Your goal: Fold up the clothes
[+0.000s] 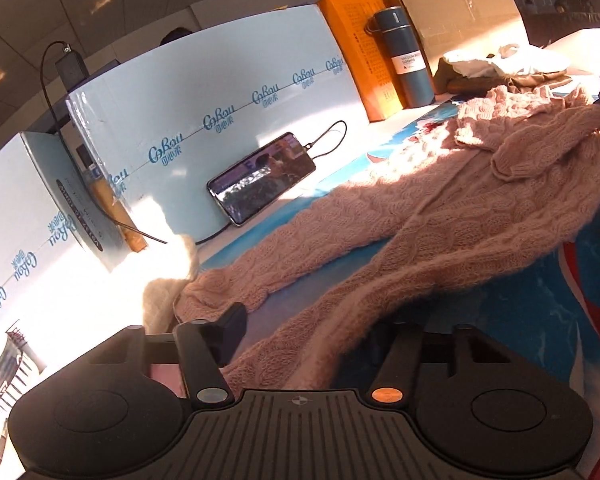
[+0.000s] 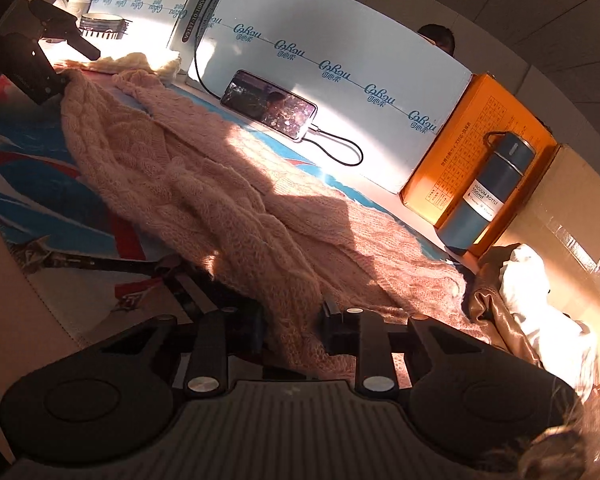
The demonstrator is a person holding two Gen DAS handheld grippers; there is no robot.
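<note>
The sweater (image 2: 204, 184) is spread lengthwise across the printed mat (image 2: 40, 200), between the two grippers, partly bunched and twisted along its middle. One end is lifted slightly at each gripper.

Risks, as judged from this state:
- The knit is loose and stretchy. If the ends are drawn apart too hard, the fabric may be stretched out of shape or a stitch may be snagged on a finger edge.
- Only an edge is pinched on each side. If the sweater is lifted quickly, the edge may be pulled out of one grip and the fold lost.
- The twist in the middle may be carried into the fold if it is not flattened first.
- The phone (image 2: 269, 105) and its cable (image 2: 340, 148) lie just beside the far edge of the sweater. They may be dragged or knocked if the fabric is swept that way. The bottle (image 2: 488, 196) stands near the right end and may be tipped likewise.

Left gripper (image 1: 312, 344): narrowed to a small gap, clamped on the sweater edge, which is seen passing between its fingers.

Right gripper (image 2: 294, 330): nearly closed, clamped on the knit at the other end; fabric is seen bunched between its fingers. A pile of other clothes (image 2: 540, 304) lies just to its right, not touched.
</note>
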